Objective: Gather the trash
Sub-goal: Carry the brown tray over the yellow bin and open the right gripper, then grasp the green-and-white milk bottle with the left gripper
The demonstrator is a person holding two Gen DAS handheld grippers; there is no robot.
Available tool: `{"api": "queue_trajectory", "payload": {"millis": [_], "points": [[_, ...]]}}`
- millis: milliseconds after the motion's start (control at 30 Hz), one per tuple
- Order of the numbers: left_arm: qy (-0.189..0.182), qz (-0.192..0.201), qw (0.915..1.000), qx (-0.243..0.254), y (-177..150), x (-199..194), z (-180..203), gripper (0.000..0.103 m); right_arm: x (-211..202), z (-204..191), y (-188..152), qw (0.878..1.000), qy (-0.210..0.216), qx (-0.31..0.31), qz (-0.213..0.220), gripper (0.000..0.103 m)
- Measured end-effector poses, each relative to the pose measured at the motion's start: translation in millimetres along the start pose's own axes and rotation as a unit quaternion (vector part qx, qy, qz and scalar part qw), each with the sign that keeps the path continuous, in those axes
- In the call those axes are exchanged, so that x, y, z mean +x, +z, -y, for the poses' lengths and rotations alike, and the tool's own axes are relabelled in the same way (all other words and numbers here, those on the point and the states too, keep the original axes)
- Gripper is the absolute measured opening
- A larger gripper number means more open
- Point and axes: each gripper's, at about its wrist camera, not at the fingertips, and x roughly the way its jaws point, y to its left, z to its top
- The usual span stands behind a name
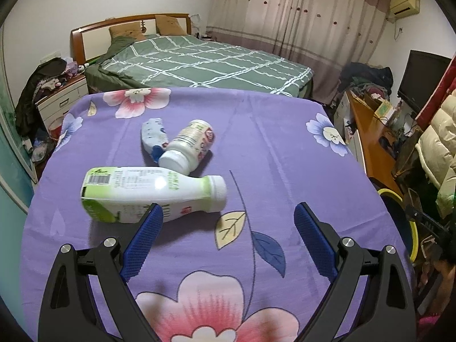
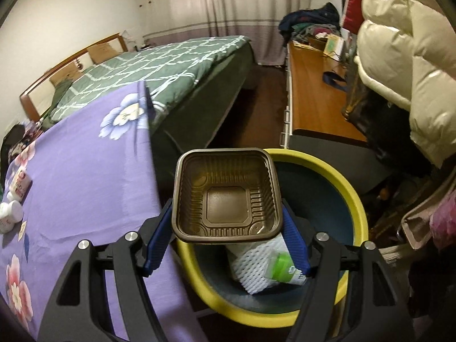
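My right gripper (image 2: 226, 213) is shut on a brown ribbed plastic tray (image 2: 226, 196), held over the yellow-rimmed bin (image 2: 353, 196) beside the table. White foam netting (image 2: 250, 268) and a green-and-white carton (image 2: 285, 266) lie in the bin. In the left wrist view my left gripper (image 1: 228, 213) stands open above the purple floral cloth (image 1: 270, 156) with nothing between its fingers. A large white and green bottle (image 1: 142, 192) lies on its side just past the left fingertip. Behind it lie a smaller white bottle (image 1: 189, 146) and a crumpled blue-white wrapper (image 1: 154, 136).
A bed with a green checked cover (image 1: 199, 62) stands behind the table. A wooden desk (image 2: 316, 97) and a cream padded coat (image 2: 399, 57) crowd the right side. The bin's rim (image 1: 410, 222) shows past the table's right edge.
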Motion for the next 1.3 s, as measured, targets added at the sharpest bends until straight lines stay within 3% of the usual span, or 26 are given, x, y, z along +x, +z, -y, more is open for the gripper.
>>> {"api": "queue_trajectory", "payload": {"millis": [100,233,500,967,1300], "points": [[-0.002,0.0,1.0,0.002,0.7,-0.1,3.3,0.092,3.2,7.8,-0.2,1.0,-0.012,0.01,-0.003,0.068],[-0.001,0.004,1.0,0.001,2.4,-1.9,3.3,0.092,5.8,14.0,-0.8,1.0,-0.017,0.017,-0.005,0.078],[0.013,0.007,0.9998,-0.01,1.4,-5.1,-14.2,0.092,-3.3,3.4,-1.4,1.0,-0.01,0.006,0.008,0.079],[0.06,-0.005,0.9966,-0.056,-8.8,-3.8,-104.3,0.094,-5.7,-50.4,-2.3,0.999,0.01,-0.041,0.009,0.079],[0.012,-0.038,0.9983,-0.043,-3.4,33.0,-116.0,0.094,-2.3,-59.6,-3.4,0.999,0.01,-0.052,0.005,0.079]]}}
